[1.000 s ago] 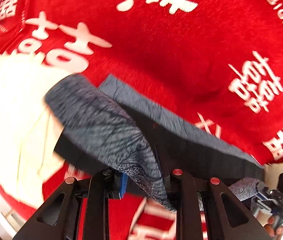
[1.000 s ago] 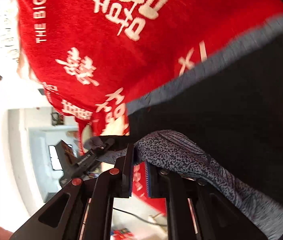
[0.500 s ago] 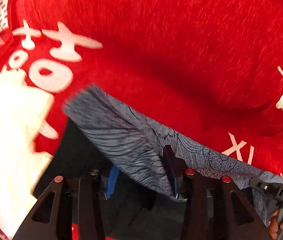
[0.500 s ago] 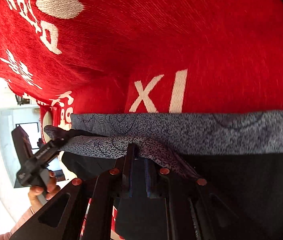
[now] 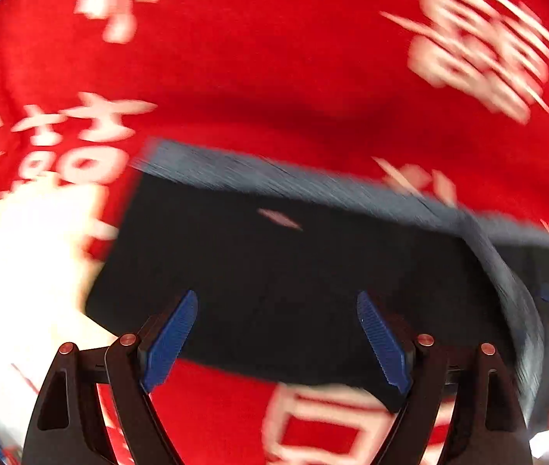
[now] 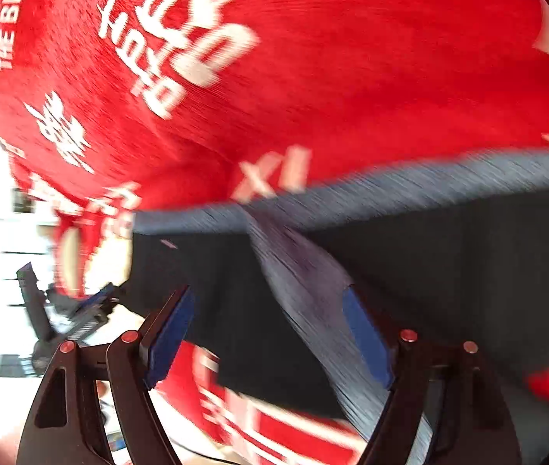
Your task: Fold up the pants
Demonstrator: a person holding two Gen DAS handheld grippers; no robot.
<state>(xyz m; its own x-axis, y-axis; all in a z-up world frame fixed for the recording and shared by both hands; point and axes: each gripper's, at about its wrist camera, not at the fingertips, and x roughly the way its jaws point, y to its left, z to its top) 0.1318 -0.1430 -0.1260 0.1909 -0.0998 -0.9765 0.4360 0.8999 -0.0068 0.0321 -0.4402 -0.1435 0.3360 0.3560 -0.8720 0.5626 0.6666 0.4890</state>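
Surface: red cloth (image 5: 274, 77) with white printed characters and letters covers the whole work area under both grippers; both views are smeared with motion blur.
Pants: dark pants (image 5: 282, 271) lie on the red cloth as a flat, roughly rectangular folded shape, seen again in the right wrist view (image 6: 448, 271).
Waistband: a grey patterned band (image 5: 293, 182) runs along the far edge of the pants; in the right wrist view the same band (image 6: 429, 182) crosses the picture just below the letters "XI".
Loose flap: a grey patterned strip (image 6: 305, 290) runs from the band down toward the right gripper's right-hand finger and overlaps its blue pad in the picture; whether it touches the pad cannot be told through the blur.
Left gripper: left gripper (image 5: 278, 341) points steeply down over the near part of the pants, jaws spreading wide, blue pads (image 5: 169, 341) far apart, only flat fabric beneath the gap and nothing pinched.
Right gripper: right gripper (image 6: 270, 333) also has its jaws spreading apart, blue pads (image 6: 169, 337) well separated, with the pants and grey strip seen in the gap but no pad pressing on them.
Other gripper seen: the left gripper's dark body shows at the left edge of the right wrist view (image 6: 69, 317), beside the corner of the pants.
Pale patch: a bright cream area (image 5: 30, 263) lies left of the pants, overexposed.
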